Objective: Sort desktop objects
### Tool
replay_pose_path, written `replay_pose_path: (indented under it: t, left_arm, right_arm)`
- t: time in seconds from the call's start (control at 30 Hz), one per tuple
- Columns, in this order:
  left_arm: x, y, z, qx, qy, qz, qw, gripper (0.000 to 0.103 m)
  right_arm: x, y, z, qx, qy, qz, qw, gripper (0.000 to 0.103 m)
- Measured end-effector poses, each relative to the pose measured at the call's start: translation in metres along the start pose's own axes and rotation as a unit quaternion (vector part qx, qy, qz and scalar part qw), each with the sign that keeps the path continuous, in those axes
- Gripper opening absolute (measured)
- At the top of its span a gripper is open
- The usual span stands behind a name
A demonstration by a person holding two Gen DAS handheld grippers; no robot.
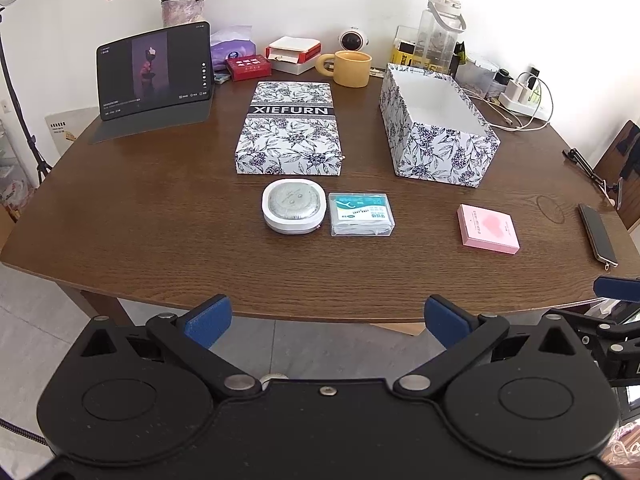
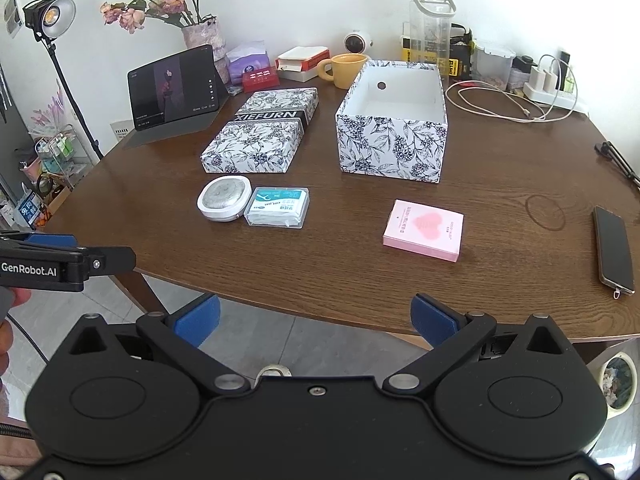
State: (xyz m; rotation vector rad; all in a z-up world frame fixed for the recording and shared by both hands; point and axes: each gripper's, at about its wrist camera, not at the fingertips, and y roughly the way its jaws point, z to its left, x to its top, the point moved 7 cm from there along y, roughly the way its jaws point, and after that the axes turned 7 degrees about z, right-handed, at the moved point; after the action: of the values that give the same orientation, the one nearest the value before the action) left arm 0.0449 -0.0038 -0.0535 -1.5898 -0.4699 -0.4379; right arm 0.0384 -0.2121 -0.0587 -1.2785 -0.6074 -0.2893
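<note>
Both grippers, left gripper (image 1: pixel 326 316) and right gripper (image 2: pixel 316 314), hover spread and empty off the table's (image 1: pixel 160 248) near edge, best approaching the pink card box (image 2: pixel 424 230) squarely toward the open floral box (image 2: pixel 394 128).

Each gripper (image 1: pixel 326 316) (image 2: pixel 316 314) is matte black with blue finger pads (image 1: pixel 208 320), silver screws and white "GenRobot.AI" lettering.

A lived-in home room: a wooden table (image 1: pixel 160 216) against a white wall carries a vase of roses (image 2: pixel 200 36), mug (image 1: pixel 352 67), tissues (image 1: pixel 232 46), tablet (image 1: pixel 154 70) and chargers (image 2: pixel 548 84).
</note>
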Motion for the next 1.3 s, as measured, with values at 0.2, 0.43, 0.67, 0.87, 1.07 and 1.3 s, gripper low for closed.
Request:
replay_pose_path:
  t: [0.2,0.43,0.67,0.87,1.07,1.3]
  left_arm:
    - [0.004,0.004,0.002,0.016,0.002,0.009,0.9998,0.103]
    - [0.002,0.002,0.004,-0.003,-0.004,0.002,1.0000,0.103]
    - [0.003,0.001,0.001,-0.004,-0.003,-0.002,1.0000,0.103]
    - [0.005,-0.001,0.001,-0.006,-0.002,-0.001,1.0000,0.103]
    - [0.008,0.002,0.001,-0.008,0.000,0.000,1.0000,0.103]
    - [0.011,0.005,0.001,-0.010,0.003,0.002,0.9999,0.103]
  right_arm:
    - [0.002,0.003,-0.001,0.007,0.004,0.011,1.000,0.103]
    - [0.003,0.007,0.001,0.012,0.001,0.005,1.000,0.103]
    - [0.006,0.007,0.000,0.015,0.003,0.007,1.000,0.103]
    - [0.006,0.009,0.000,0.015,0.003,0.008,1.000,0.103]
    - [0.007,0.012,0.001,0.015,0.004,0.012,1.000,0.103]
    - [0.010,0.015,0.001,0.017,0.006,0.018,1.000,0.103]
